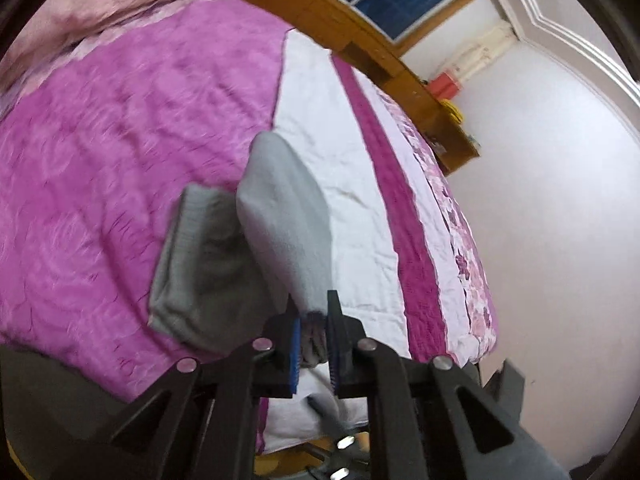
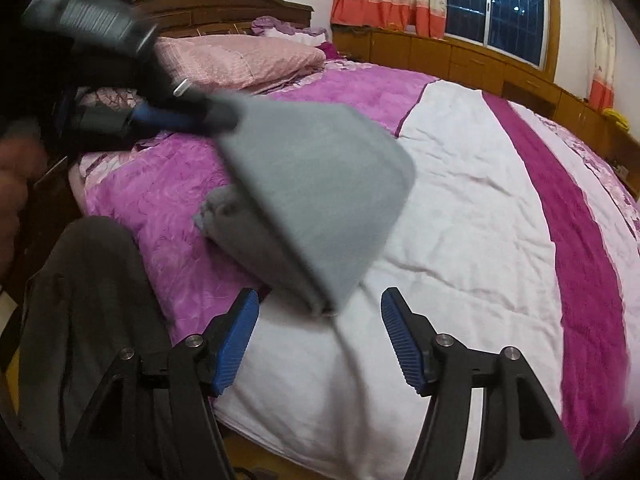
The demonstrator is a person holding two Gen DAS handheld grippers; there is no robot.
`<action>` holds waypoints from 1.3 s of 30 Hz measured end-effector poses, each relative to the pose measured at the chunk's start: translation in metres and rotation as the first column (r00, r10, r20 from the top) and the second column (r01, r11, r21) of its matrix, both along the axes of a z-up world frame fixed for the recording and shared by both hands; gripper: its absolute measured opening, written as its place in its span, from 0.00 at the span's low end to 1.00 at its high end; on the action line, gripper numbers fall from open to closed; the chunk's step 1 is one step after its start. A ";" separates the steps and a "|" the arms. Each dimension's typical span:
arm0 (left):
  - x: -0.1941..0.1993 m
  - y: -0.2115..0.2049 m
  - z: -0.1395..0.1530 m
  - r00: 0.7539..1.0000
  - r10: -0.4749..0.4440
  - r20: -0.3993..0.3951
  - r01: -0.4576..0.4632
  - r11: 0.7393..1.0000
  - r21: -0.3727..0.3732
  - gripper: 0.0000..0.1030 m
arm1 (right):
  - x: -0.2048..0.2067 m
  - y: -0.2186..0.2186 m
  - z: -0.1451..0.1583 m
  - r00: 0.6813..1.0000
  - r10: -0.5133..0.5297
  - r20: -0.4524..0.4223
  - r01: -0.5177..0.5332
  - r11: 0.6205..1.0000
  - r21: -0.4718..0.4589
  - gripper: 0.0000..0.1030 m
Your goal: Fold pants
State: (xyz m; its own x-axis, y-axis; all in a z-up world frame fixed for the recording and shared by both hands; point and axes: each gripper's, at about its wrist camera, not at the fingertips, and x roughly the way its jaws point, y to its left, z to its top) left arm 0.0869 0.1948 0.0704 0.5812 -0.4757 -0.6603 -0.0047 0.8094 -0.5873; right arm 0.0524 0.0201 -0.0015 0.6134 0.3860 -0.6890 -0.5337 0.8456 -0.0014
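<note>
The grey pants (image 2: 316,196) are partly folded on the bed, near its front edge. My left gripper (image 1: 314,336) is shut on a bunched edge of the grey pants (image 1: 280,220) and holds that part lifted over the rest of the pile. In the right wrist view the left gripper (image 2: 224,116) shows at the upper left, pinching the raised flap. My right gripper (image 2: 320,320) is open and empty, just in front of the pants' lower corner, its blue pads (image 2: 400,332) apart on either side.
The bed has a magenta and white quilt (image 2: 460,200) with pink pillows (image 2: 240,60) at the headboard. A dark garment (image 2: 88,300) hangs at the bed's left front. Wooden cabinets (image 2: 480,64) and a window run along the far side.
</note>
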 end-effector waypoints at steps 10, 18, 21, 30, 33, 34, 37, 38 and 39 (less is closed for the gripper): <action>0.004 -0.008 0.004 1.000 -0.008 0.013 0.008 1.000 0.008 0.11 | 0.003 0.026 0.003 0.974 -0.202 0.104 0.191 0.976 0.101 0.56; 0.002 0.006 -0.003 0.998 0.043 0.039 -0.042 0.999 -0.013 0.09 | 0.030 -0.005 -0.024 0.925 -0.381 -0.004 0.377 0.913 0.154 0.56; -0.004 0.004 -0.009 0.997 0.055 0.048 -0.057 0.997 0.053 0.09 | 0.026 -0.023 -0.025 0.908 -0.418 -0.029 0.415 0.890 0.186 0.64; -0.019 0.012 -0.051 0.997 0.078 -0.009 -0.076 0.989 0.129 0.09 | 0.029 -0.033 -0.039 0.896 -0.417 -0.156 0.439 0.885 0.155 0.69; -0.024 0.008 -0.060 0.996 0.089 0.012 -0.089 0.976 0.201 0.10 | 0.026 -0.028 -0.041 0.899 -0.415 -0.140 0.432 0.892 0.131 0.70; -0.026 0.004 -0.064 0.995 0.094 0.019 -0.096 0.967 0.234 0.10 | 0.025 -0.026 -0.042 0.899 -0.417 -0.134 0.433 0.893 0.122 0.70; -0.031 -0.004 -0.068 0.994 0.102 0.039 -0.109 0.952 0.288 0.09 | 0.026 -0.023 -0.045 0.899 -0.422 -0.117 0.433 0.896 0.094 0.70; -0.032 -0.006 -0.067 0.994 0.100 0.047 -0.110 0.948 0.300 0.09 | 0.024 -0.022 -0.045 0.901 -0.419 -0.112 0.429 0.899 0.090 0.70; -0.032 -0.006 -0.067 0.993 0.101 0.053 -0.113 0.945 0.305 0.09 | 0.023 -0.022 -0.045 0.903 -0.415 -0.108 0.425 0.901 0.086 0.70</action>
